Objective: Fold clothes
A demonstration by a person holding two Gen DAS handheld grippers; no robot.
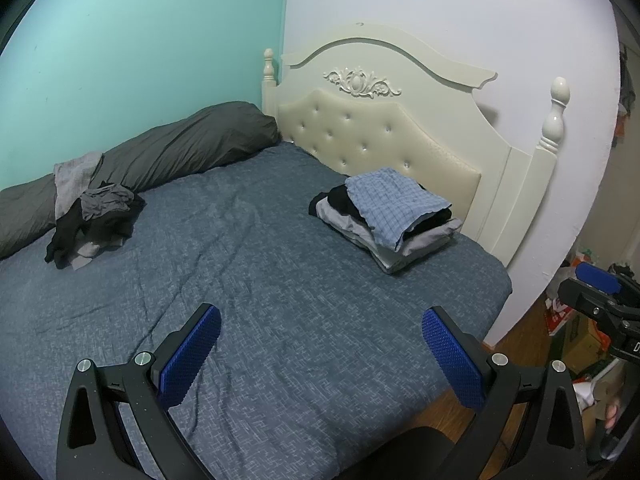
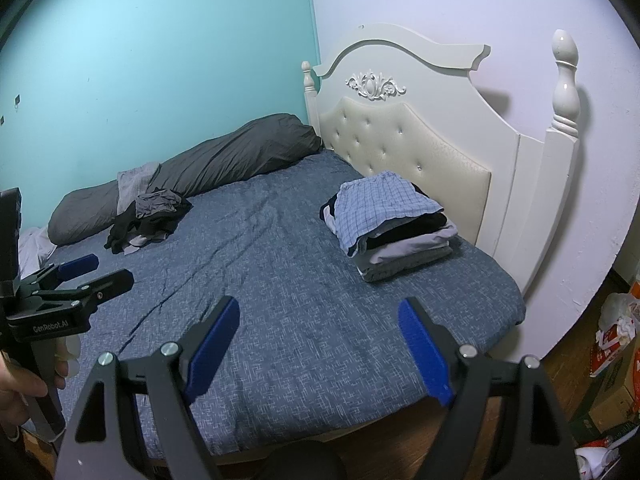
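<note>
The blue-grey woven cloth bedspread (image 1: 256, 280) looks matt and creased. The cream headboard (image 1: 400, 80) is glossy painted wood with a tufted leather-like panel (image 1: 372, 140). The left tongs (image 1: 320, 356) carry matt black plastic arms, knobbly blue rubber pads (image 1: 192, 356) and shiny metal pins (image 1: 143, 358).

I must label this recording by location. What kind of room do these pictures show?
Most likely a home bedroom: a bed with a tufted cream headboard, a grey pillow along the wall, and a stack of folded clothes on the blue cover.
</note>
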